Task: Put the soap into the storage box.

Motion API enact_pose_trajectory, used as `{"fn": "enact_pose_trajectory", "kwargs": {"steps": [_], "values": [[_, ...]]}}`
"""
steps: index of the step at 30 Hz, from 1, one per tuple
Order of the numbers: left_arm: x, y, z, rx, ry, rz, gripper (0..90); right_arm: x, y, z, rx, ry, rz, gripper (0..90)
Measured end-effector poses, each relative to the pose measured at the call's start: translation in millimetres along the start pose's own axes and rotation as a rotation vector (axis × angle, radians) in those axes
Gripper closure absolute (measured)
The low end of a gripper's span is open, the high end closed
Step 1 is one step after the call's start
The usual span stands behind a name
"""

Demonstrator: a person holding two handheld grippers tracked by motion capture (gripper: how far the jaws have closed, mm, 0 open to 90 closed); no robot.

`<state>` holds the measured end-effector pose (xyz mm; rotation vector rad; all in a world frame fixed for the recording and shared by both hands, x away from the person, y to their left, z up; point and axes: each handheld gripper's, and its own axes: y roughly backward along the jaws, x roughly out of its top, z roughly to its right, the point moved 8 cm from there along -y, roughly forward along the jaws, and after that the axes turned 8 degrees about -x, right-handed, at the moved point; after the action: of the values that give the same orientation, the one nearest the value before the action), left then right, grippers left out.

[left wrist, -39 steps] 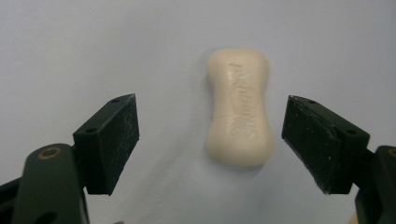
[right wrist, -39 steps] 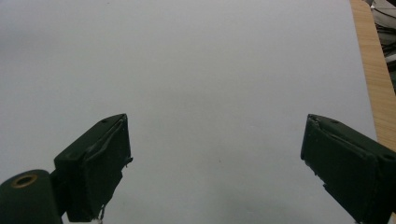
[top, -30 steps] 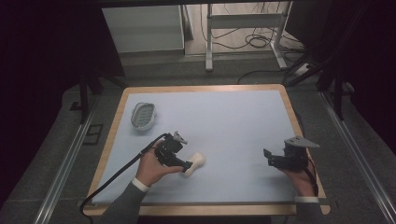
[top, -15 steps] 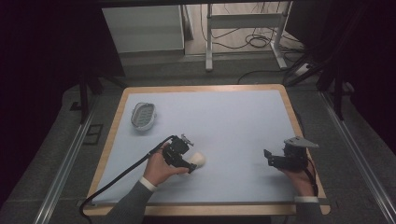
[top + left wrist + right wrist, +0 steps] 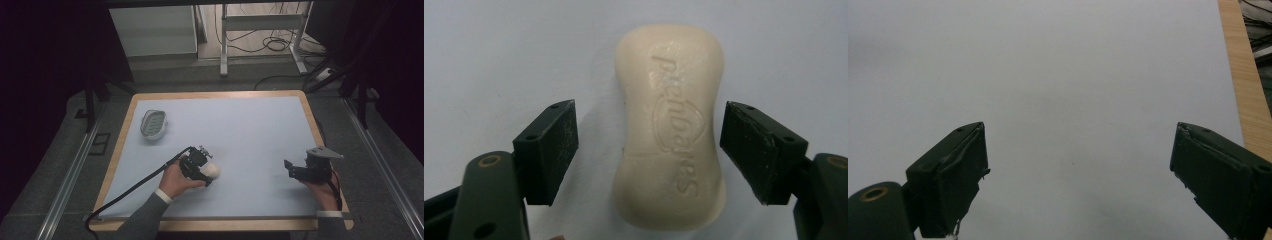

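Right now, from the high view, you are lowering your left tool [image 5: 204, 171] over the soap bar [image 5: 213, 171] near the desk's [image 5: 250, 125] front left, away from the soap dish [image 5: 153, 123]; your right tool [image 5: 295, 170] is waiting spread and empty. In the left gripper view, the jaws have just been closing, still clear of the soap [image 5: 671, 125] lying between them: its rounded, slick sides could be squirting out if you are pinching off-centre. In the right gripper view, nothing is lying between the jaws.

A cream bar of soap [image 5: 671, 127] with a waisted outline and embossed lettering on its upper face is laid flat on the pale blue mat. It is set lengthwise between the jaws of the left gripper [image 5: 649, 145], with a gap seen on either side.
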<state>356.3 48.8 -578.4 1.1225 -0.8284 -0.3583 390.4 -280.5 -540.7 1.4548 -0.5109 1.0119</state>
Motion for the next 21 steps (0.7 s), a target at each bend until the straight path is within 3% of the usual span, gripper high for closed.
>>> {"fn": "enact_pose_trajectory", "kwargs": {"steps": [3, 8, 21], "values": [[-2.8, -2.4, 0.0, -0.004, -0.002, -0.003, 27.9, 0.3, 0.2, -0.6, 0.003, 0.001, 0.002, 8.3], [-2.9, -2.0, 4.9, -0.023, -0.021, 0.010, 46.4, -0.9, -0.8, -1.6, -0.001, 0.006, -0.007, 8.3], [-3.2, -0.7, 5.4, -0.032, -0.039, 0.009, 49.0, 1.1, 0.9, -3.6, 0.016, -0.009, -0.001, 8.3]]}}
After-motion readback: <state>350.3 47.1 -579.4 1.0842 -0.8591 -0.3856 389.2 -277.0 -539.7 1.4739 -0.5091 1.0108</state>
